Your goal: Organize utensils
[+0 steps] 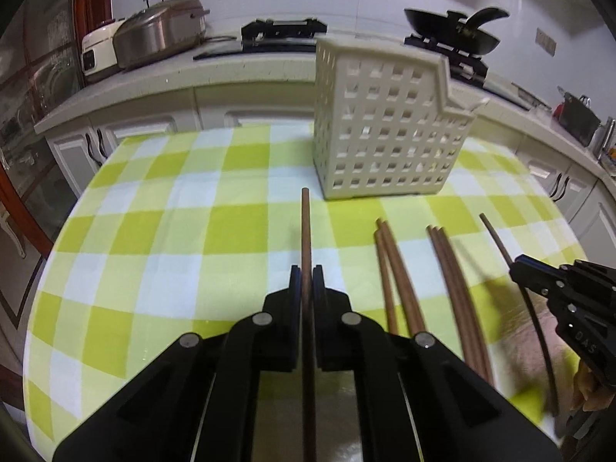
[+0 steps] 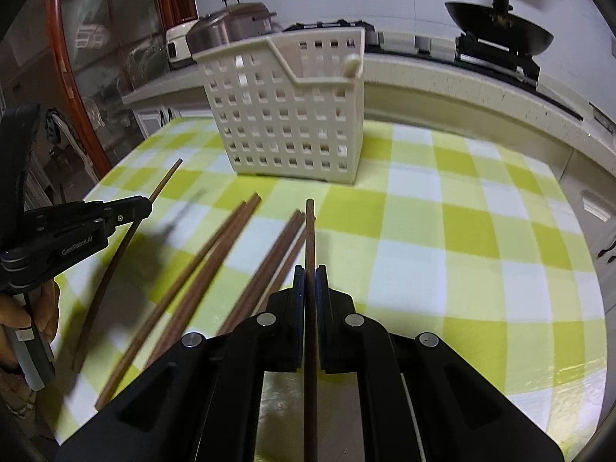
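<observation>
My left gripper [image 1: 307, 269] is shut on a brown chopstick [image 1: 306, 223] that sticks out ahead of the fingers, just above the green checked tablecloth [image 1: 173, 231]. My right gripper [image 2: 310, 269] is shut on a second chopstick [image 2: 310, 231] the same way. Each gripper shows in the other's view: the right gripper [image 1: 518, 263] with its chopstick [image 1: 496, 236], the left gripper [image 2: 146, 204] with its chopstick [image 2: 167, 177]. Two loose pairs of chopsticks [image 1: 392, 269] [image 1: 450, 269] lie between the grippers. The cream perforated utensil basket [image 1: 385, 127] [image 2: 292, 115] stands upright beyond them.
The table's far edge meets a kitchen counter [image 1: 238, 69] with a rice cooker [image 1: 161, 34] and a black wok [image 1: 450, 30] on a stove. A glass cabinet [image 2: 96, 57] stands to the left. A person's hand [image 2: 38, 315] holds the left gripper's handle.
</observation>
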